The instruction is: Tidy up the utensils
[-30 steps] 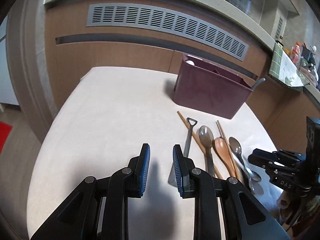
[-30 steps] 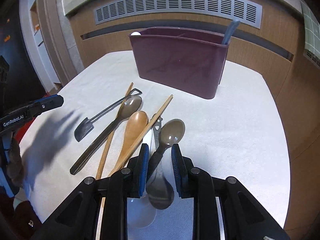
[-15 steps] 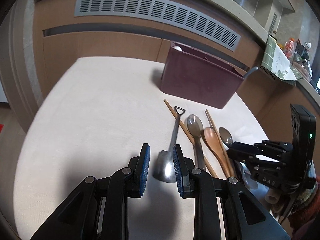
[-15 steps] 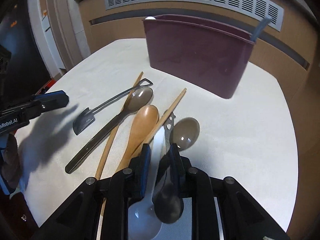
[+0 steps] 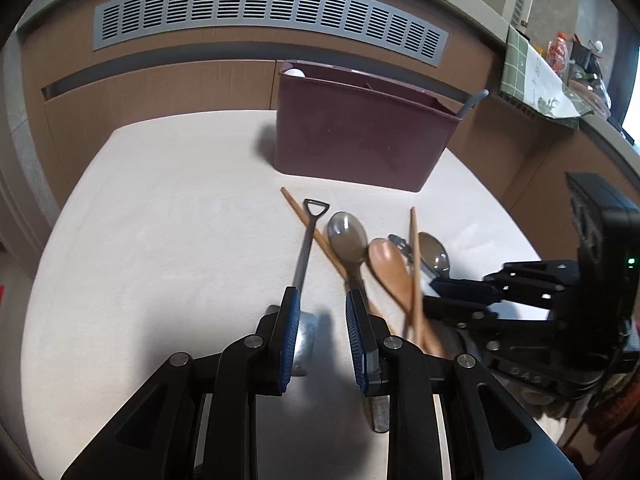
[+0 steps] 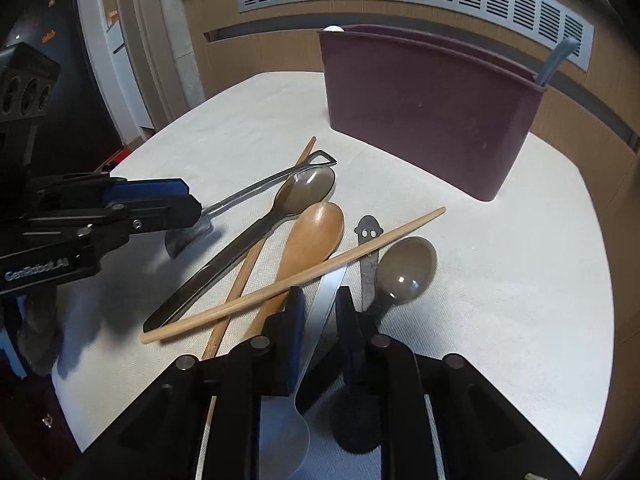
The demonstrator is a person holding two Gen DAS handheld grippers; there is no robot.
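Note:
Several utensils lie on the cream table [image 5: 160, 240]: a small metal shovel-shaped spoon [image 5: 306, 240], a steel spoon [image 6: 296, 196], a wooden spoon [image 6: 312, 236], chopsticks [image 6: 296, 278], a white spoon [image 6: 324, 304] and a dark spoon [image 6: 404, 268]. My left gripper [image 5: 320, 320] is open, its fingers over the shovel spoon's blade. My right gripper [image 6: 318, 312] is open, its fingers either side of the white spoon's handle. One chopstick lies across the wooden spoon. A maroon utensil holder [image 5: 360, 136] stands behind.
The holder [image 6: 424, 108] has a grey-blue handle [image 6: 556, 60] sticking out at its right end and a white item at its left end. Wooden cabinets with a grey vent run behind the table. The table edge drops off to the left.
My left gripper moved forward and right over the shovel spoon's blade. My right gripper moved forward along the white spoon. One chopstick swung and now lies crosswise over the wooden spoon.

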